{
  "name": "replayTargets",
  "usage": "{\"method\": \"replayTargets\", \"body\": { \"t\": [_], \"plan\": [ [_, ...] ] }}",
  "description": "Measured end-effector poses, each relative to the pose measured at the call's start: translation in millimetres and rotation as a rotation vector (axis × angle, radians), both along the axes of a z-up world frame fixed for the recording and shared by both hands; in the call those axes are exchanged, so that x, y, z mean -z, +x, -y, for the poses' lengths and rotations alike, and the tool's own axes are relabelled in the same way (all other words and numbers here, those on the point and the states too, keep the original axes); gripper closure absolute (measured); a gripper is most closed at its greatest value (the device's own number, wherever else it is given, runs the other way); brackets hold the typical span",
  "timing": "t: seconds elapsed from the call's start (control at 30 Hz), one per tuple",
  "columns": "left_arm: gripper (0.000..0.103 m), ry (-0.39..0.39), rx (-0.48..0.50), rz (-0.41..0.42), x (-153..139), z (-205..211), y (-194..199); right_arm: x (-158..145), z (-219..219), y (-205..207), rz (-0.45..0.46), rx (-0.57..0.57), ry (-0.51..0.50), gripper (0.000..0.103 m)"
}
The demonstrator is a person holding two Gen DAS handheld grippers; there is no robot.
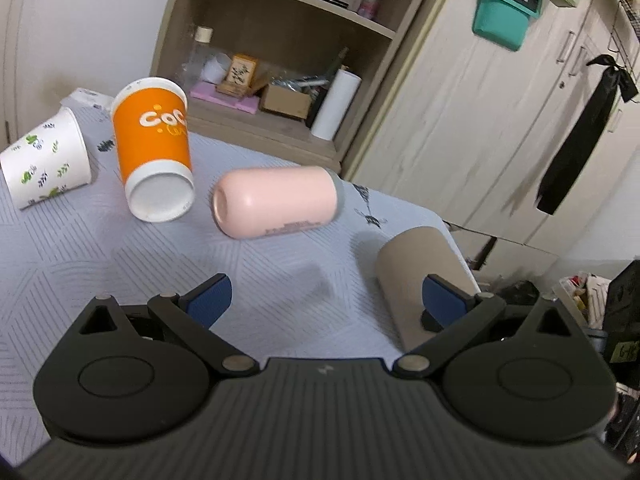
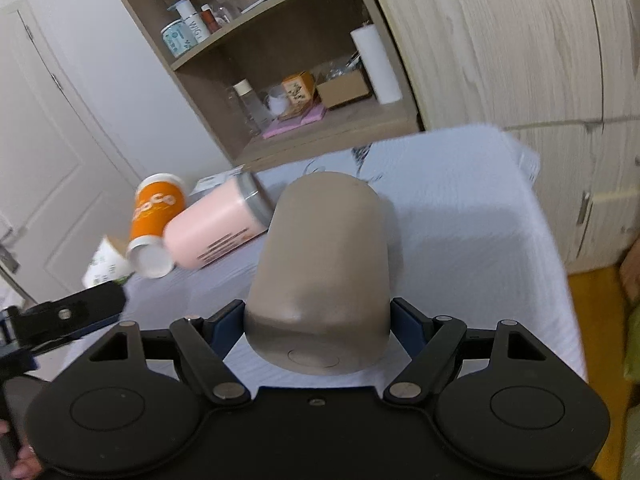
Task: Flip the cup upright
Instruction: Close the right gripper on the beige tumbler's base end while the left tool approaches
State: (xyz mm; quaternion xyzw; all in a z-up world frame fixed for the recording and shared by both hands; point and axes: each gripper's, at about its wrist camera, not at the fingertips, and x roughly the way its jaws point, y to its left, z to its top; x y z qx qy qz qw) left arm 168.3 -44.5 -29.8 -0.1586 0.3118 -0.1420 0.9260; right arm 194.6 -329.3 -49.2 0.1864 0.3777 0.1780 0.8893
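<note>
Contact is the point to be judged here: the taupe cup (image 2: pixel 320 276) is seen between the blue pads of the right gripper (image 2: pixel 318 326), with its closed base turned toward the camera and its body running away from the jaws toward the far edge of the bench (image 2: pixel 480 220). The pads are seen pressed against both flanks near the base, so the right jaws are judged to be clamped on the cup. Its long axis is laid roughly along the line of the fingers, slightly raised at the near end, and its mouth cannot be seen from this view. Whether the cup is lifted clear of the cloth or touches it at the far end cannot be told.

In the left wrist view the same cup (image 1: pixel 420 276) is seen low and to the right, with a blue pad of the right gripper (image 1: pixel 444 300) laid against it. The left gripper (image 1: pixel 326 300) is held with its jaws wide apart and nothing between them, near the cup but not touching it.

The right hand is therefore the one placed for the turn; a rotation of the wrist that brings the base downward is judged to be what the next move calls for. A pink tumbler (image 1: pixel 276 202), an orange paper cup (image 1: pixel 154 148) and a white leaf-printed cup (image 1: pixel 46 160) are seen lying farther left, well apart from the jaws.
</note>
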Motion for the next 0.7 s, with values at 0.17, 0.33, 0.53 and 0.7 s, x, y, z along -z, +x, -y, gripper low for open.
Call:
{"method": "replayTargets", "body": {
  "t": [0.17, 0.33, 0.53, 0.7],
  "plan": [
    [0.000, -0.017, 0.028, -0.025, -2.8, -5.1, -7.3, 0.4, -8.0, -20.9, -0.034, 0.011, 0.030, 0.021],
    [0.000, -0.029, 0.035, -0.045, -1.8, -12.9, -19.7, 1.5, -14.8, -37.6, -0.074, -0.008, 0.093, 0.021],
    [0.000, -0.021, 0.053, -0.076, 3.4, -14.4, -24.8, 1.3, -25.9, -50.6, -0.079, -0.020, 0.081, 0.021],
    [0.000, -0.045, 0.090, -0.104, 2.4, -11.4, -20.4, 1.7, -23.6, -51.4, -0.084, -0.014, 0.090, 0.021]
  ]
}}
